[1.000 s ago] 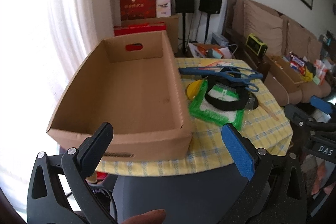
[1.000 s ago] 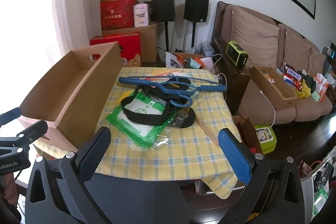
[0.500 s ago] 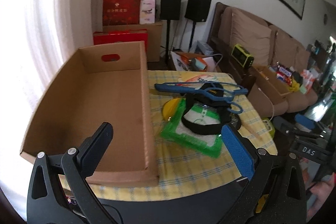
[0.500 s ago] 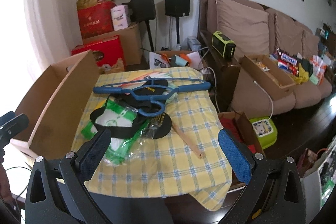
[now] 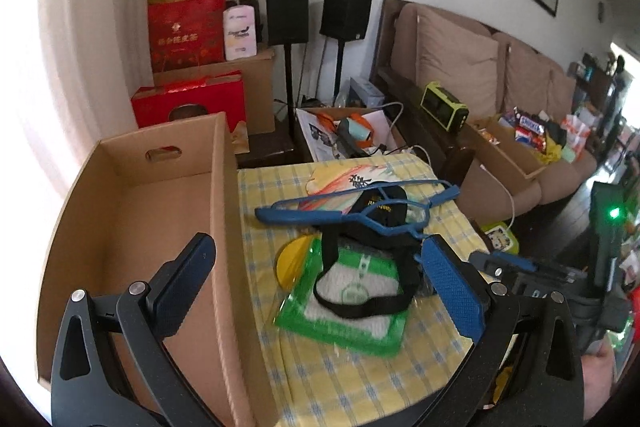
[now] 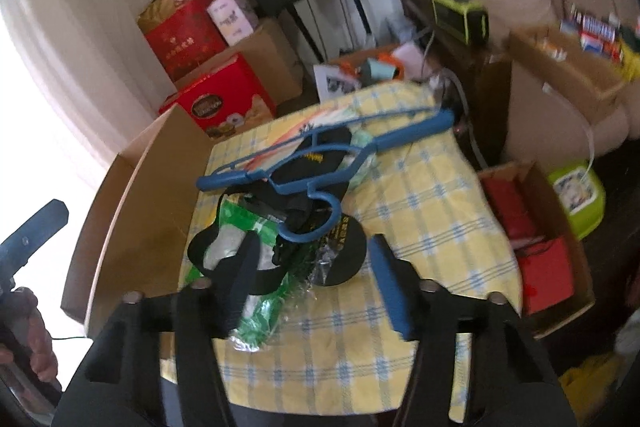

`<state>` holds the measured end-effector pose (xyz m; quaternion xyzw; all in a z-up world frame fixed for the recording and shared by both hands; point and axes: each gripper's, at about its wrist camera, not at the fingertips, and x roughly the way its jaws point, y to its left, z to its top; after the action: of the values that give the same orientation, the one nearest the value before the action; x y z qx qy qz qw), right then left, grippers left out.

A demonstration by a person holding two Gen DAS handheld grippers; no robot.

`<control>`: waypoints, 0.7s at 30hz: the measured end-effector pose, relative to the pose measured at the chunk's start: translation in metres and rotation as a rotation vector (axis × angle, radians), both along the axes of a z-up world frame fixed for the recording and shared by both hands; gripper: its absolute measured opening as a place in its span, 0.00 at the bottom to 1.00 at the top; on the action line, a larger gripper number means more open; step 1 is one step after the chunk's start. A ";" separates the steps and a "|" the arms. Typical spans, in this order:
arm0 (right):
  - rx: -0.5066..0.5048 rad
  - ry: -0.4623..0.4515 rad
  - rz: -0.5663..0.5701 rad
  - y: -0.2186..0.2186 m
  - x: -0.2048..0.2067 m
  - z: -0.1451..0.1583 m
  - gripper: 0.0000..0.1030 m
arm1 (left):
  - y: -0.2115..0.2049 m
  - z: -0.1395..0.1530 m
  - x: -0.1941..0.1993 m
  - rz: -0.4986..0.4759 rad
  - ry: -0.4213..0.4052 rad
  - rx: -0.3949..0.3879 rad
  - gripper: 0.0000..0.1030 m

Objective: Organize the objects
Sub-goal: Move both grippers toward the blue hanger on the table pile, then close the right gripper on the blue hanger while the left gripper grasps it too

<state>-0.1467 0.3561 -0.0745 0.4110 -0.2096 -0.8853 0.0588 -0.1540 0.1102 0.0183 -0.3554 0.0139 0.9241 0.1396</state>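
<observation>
- The left gripper (image 5: 320, 291) is spread wide, holding nothing, straddling the cardboard box's (image 5: 224, 227) wall.
- The right gripper (image 6: 316, 287) is parted, empty, near the blue hanger (image 6: 320, 155) on the checked tablecloth (image 6: 432, 203).

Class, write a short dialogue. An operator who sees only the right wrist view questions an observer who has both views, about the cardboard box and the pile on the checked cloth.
Operator: I see only the outer wall of the cardboard box. Is anything inside?
Observer: The left wrist view looks down into it. The floor shows bare cardboard, with nothing lying on it.
Operator: Does the green packet hide anything on the box side?
Observer: Yes, a yellow disc pokes out from under its edge, between the packet and the box wall.
</observation>
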 end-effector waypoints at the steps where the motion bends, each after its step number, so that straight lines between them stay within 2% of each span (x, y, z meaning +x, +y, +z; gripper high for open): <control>1: -0.009 -0.013 -0.002 0.001 -0.004 -0.004 0.51 | 0.003 -0.002 -0.005 -0.002 -0.008 -0.002 1.00; 9: -0.051 -0.066 -0.012 0.010 -0.029 -0.021 0.43 | 0.031 -0.033 -0.051 -0.012 -0.136 0.001 0.96; 15: -0.077 -0.108 -0.010 0.011 -0.046 -0.035 0.42 | 0.051 -0.051 -0.081 -0.006 -0.234 0.010 0.95; 21: -0.037 -0.112 0.004 0.005 -0.048 -0.040 0.41 | 0.066 -0.079 -0.110 0.023 -0.312 0.002 0.95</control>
<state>-0.1943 0.3606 -0.1142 0.4591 -0.2283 -0.8567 0.0563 -0.2644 0.1767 -0.0609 -0.4946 -0.0132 0.8592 0.1298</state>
